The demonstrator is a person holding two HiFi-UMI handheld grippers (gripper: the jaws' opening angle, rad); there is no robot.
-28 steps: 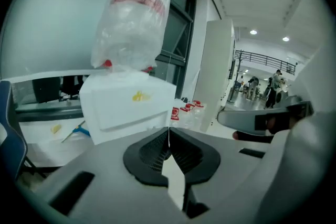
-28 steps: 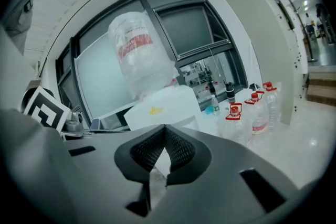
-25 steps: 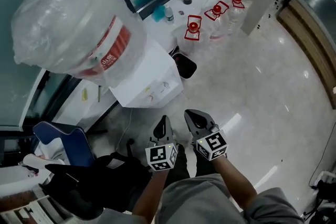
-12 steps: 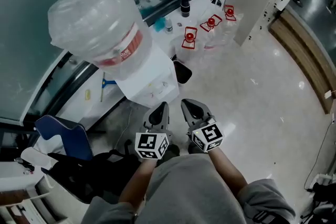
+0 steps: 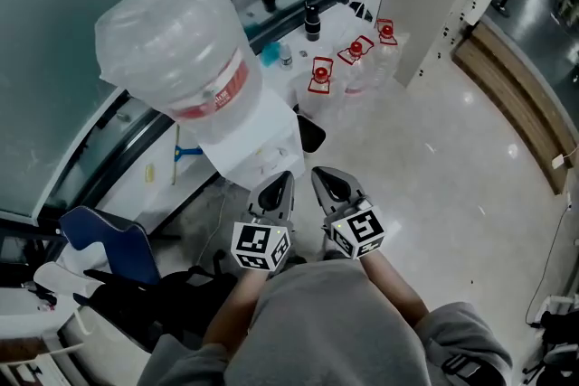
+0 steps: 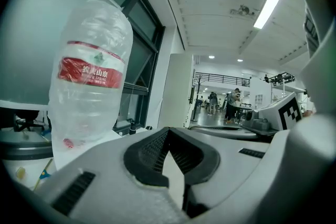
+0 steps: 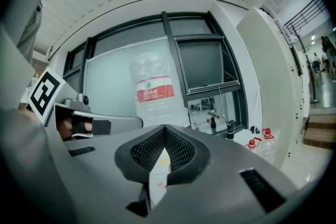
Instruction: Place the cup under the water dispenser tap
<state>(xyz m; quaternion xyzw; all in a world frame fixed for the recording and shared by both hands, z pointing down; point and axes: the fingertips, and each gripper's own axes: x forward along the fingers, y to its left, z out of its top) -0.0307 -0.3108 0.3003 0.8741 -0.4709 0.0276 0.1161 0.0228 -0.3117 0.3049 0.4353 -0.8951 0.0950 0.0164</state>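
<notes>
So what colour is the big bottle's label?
The label is red with white print, clearest in the left gripper view.

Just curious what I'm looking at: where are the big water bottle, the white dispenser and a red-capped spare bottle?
big water bottle (image 5: 172, 41): head view, its clear side.
white dispenser (image 5: 262, 138): head view, its white casing.
red-capped spare bottle (image 5: 321, 70): head view, its red cap.

The white water dispenser (image 5: 262, 147) carries a large bottle (image 5: 172, 41) wrapped in clear plastic. The left gripper (image 5: 277, 187) and the right gripper (image 5: 327, 183) are held side by side near its front, and spare bottles (image 5: 348, 75) with red caps stand on the floor (image 5: 434, 163) beyond it.
</notes>
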